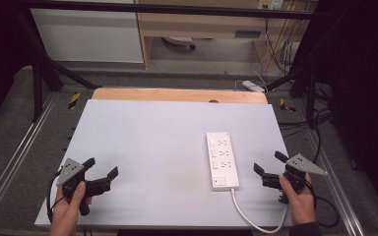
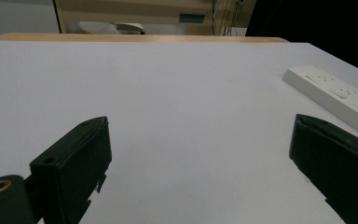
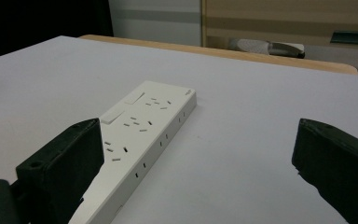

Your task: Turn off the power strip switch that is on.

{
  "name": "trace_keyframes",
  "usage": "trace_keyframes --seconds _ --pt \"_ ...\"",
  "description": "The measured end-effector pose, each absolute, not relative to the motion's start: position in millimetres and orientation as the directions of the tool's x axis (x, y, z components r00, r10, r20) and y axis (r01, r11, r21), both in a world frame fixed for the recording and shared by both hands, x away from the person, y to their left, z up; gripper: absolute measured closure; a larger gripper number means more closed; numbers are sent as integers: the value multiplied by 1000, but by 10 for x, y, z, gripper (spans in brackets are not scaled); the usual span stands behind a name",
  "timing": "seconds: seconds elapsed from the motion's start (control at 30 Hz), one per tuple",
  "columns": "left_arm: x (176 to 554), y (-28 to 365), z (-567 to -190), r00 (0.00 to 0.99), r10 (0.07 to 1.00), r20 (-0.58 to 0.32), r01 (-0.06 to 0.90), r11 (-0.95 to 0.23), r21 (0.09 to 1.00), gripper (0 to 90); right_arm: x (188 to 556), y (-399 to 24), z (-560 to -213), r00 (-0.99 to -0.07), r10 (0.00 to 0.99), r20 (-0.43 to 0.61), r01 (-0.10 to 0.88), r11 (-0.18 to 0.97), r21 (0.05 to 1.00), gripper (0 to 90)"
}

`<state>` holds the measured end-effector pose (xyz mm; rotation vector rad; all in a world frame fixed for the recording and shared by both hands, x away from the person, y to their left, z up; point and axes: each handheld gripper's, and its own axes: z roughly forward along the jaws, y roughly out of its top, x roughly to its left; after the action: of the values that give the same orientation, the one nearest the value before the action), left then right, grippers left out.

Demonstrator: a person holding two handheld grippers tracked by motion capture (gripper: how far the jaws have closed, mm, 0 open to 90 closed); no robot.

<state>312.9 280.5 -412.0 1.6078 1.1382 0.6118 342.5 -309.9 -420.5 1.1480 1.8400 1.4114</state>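
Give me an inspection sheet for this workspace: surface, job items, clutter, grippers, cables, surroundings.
Surface: white rectangular tabletop, wooden edge at far side.
Job's things: white plastic power strip lying flat, right of centre, nothing plugged in.
Clutter: nothing seen.
Grippers: left gripper open, holding nothing; right gripper open, beside the strip, not touching.
Cables: strip's white cord runs off the near edge.
Surroundings: black frame bars, wooden shelving behind.
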Motion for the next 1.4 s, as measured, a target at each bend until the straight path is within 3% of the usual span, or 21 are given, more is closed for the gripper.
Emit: trace_keyframes --seconds 0.63,1.4 --pt "3133 2784 -4124 426 895 -128 374 -45 926 57 3401 -3042 -4131 -492 867 74 279 77 957 29" --pt "3133 2764 -4137 436 894 -106 382 -77 921 57 3387 -2956 -3968 -423 901 97 297 36 954 22"
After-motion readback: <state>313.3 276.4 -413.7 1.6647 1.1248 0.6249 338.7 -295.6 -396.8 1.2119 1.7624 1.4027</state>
